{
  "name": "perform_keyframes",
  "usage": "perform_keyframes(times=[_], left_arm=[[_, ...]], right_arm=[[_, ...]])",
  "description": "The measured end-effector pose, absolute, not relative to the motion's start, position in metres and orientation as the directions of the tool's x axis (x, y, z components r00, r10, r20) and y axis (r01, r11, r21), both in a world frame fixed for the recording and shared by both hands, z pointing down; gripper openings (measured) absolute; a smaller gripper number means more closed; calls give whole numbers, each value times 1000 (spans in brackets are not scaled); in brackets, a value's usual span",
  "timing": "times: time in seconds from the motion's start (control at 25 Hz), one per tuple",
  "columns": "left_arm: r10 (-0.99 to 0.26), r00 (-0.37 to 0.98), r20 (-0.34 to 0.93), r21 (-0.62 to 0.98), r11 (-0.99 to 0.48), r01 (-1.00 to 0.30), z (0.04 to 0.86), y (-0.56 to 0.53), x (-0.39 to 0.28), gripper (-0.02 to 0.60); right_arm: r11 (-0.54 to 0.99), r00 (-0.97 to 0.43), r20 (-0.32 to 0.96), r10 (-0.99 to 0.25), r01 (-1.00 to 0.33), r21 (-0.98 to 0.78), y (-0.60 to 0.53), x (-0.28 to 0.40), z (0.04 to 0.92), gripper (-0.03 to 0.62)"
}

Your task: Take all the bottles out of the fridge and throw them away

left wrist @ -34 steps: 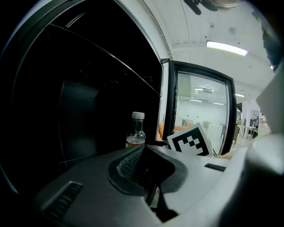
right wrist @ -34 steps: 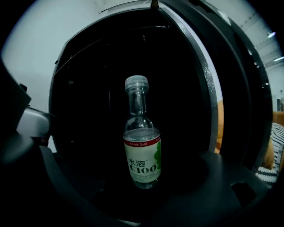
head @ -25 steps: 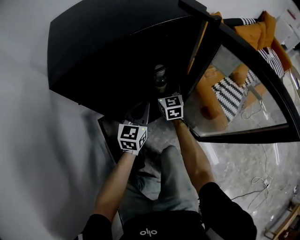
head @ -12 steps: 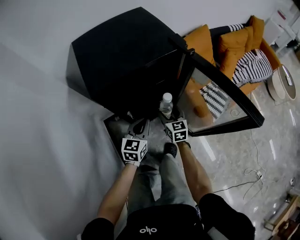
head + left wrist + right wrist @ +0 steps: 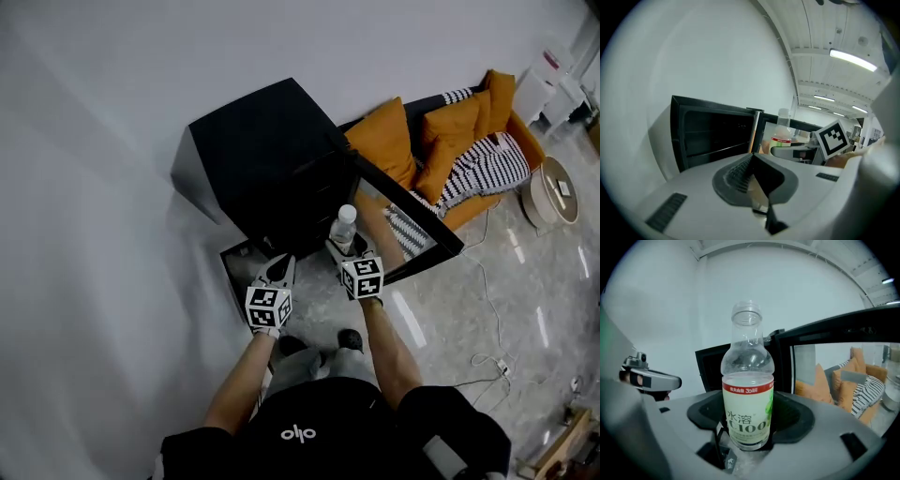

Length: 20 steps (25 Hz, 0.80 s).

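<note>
Both arms have risen from the fridge point(image 5: 258, 155). The right tool point(image 5: 345, 251) pinches the bottle point(image 5: 344, 225) upright, now outside at the fridge's 5 o'clock. The left tool point(image 5: 278, 272) is pressed together, empty. Binning likely follows.

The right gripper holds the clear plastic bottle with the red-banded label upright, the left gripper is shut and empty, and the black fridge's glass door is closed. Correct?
Wrong on the door: the glass door of the black fridge stands open, as the head view shows. The rest holds: right gripper on the upright clear plastic bottle, left gripper shut and empty.
</note>
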<state>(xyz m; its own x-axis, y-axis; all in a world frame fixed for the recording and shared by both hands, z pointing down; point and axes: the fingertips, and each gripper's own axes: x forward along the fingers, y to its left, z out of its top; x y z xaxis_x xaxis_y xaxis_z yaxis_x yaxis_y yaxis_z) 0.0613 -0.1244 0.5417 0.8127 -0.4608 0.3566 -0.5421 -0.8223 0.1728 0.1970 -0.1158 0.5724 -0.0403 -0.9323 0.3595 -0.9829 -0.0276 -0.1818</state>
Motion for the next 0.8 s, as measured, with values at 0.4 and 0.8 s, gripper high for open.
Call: perform_keyframes(times=[0.4, 0.8], left_arm=[[-661, 686, 305, 140, -681, -719, 497, -99, 40, 8], [-832, 469, 297, 105, -459, -882, 480, -53, -41, 7]], right_arm=[[182, -224, 326, -919, -971, -153, -101, 210, 524, 314], [450, -470, 276, -839, -883, -134, -102, 136, 495, 314]])
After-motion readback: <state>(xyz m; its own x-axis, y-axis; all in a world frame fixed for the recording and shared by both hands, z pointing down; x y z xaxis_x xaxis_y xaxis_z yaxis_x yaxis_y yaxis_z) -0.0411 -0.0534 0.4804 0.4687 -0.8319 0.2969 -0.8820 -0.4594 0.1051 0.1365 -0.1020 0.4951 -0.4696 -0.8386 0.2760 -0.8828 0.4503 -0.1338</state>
